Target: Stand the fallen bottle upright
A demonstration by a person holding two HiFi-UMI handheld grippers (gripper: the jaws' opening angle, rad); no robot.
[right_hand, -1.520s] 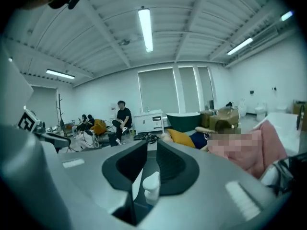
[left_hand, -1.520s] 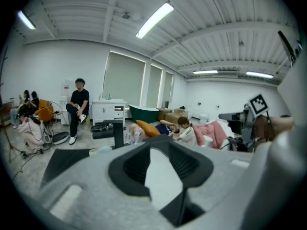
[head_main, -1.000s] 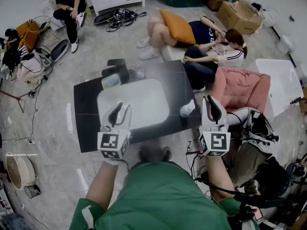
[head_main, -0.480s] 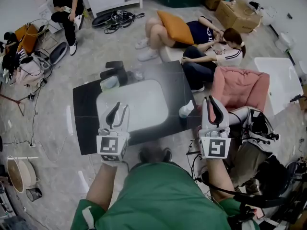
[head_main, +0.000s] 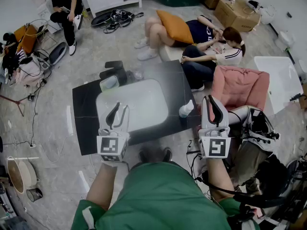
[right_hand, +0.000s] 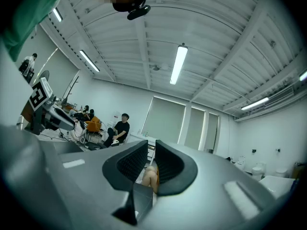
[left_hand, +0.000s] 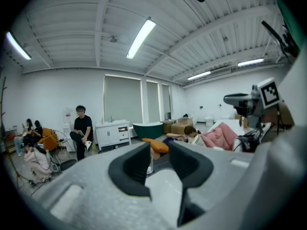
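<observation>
We're looking straight down on the dark surface, with its white tray set in the middle. The bottle sits at the right edge of that surface, just beside the tray's right side. It looks to us like it's on its base with the cap leaning away, though from this steep angle we can't be certain.

The left gripper hangs over the near edge of the tray. Its fingers are well apart, and we see nothing between them, only the room beyond. It is well apart from the bottle.

The right gripper is off the surface's right edge, near the bottle but not touching it. Its fingers have only a narrow gap between them, and that gap is empty too, so neither gripper has hold of anything.

Beyond the surface there are people on the floor by an orange cushion, and a pink cloth lies to the right.
</observation>
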